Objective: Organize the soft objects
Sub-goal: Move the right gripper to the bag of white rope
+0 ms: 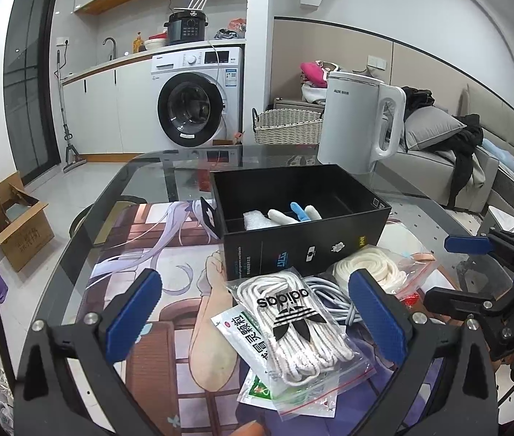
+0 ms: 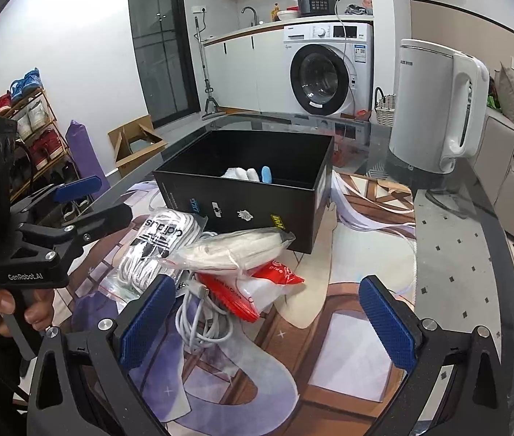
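A black box (image 1: 308,243) stands on the printed mat, with white and blue soft items (image 1: 293,214) inside; it also shows in the right wrist view (image 2: 242,203). In front of it lies a pile: a clear bag of white Adidas laces (image 1: 300,327), a bag of white rope (image 1: 369,269), a grey-white cable (image 2: 199,323), a red packet (image 2: 278,272) and a green-and-white sachet (image 1: 242,330). My left gripper (image 1: 257,319) is open around the laces bag, just above it. My right gripper (image 2: 268,323) is open and empty, low over the mat beside the cable.
A white electric kettle (image 1: 358,120) stands behind the box on the glass table (image 2: 457,254). The other gripper shows at the right edge in the left wrist view (image 1: 493,283) and at the left in the right wrist view (image 2: 39,232). A sofa, a washing machine and a cardboard box lie beyond.
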Tool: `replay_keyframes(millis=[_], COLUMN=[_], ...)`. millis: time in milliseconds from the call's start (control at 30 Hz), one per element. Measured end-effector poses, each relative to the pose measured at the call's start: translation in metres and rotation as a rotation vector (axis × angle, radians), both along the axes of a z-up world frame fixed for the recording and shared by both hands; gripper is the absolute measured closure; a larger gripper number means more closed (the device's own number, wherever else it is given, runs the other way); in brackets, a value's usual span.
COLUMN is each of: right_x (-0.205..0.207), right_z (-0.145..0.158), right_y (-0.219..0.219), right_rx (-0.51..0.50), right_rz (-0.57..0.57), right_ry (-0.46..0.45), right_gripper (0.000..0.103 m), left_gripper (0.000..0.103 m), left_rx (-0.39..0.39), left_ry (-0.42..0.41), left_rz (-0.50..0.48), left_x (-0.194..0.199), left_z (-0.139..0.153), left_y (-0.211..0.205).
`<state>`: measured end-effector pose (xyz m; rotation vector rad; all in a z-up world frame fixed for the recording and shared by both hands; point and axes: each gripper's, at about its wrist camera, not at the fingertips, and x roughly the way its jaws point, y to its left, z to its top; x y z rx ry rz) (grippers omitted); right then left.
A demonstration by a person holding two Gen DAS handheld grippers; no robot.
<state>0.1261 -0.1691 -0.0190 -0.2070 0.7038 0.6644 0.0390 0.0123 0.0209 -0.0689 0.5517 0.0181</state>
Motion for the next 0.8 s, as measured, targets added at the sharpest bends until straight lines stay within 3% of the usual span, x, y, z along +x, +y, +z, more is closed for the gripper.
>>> replay_keyframes(millis=[300,533,800], right_x=[-0.001,0.006,0.025], right_z=[-0.004,-0.012,-0.022], right_y=[0.010,0.044,0.069], right_rx=[-0.008,-0.061,-0.144], right_rz=[0.017,0.061,0.019], right_ry=[0.003,0.009,0.038], right_gripper=[0.001,0.001,0.001], left_gripper=[0.000,0.000,0.000], left_rx=[-0.008,-0.032,-0.040], left_ry=[-0.001,-0.003,-0.005], left_rz=[0.028,0.053,0.068], left_x=[0.001,0.000,0.001], left_z=[-0.001,-0.001,0.000], left_y=[0.008,0.020,0.028])
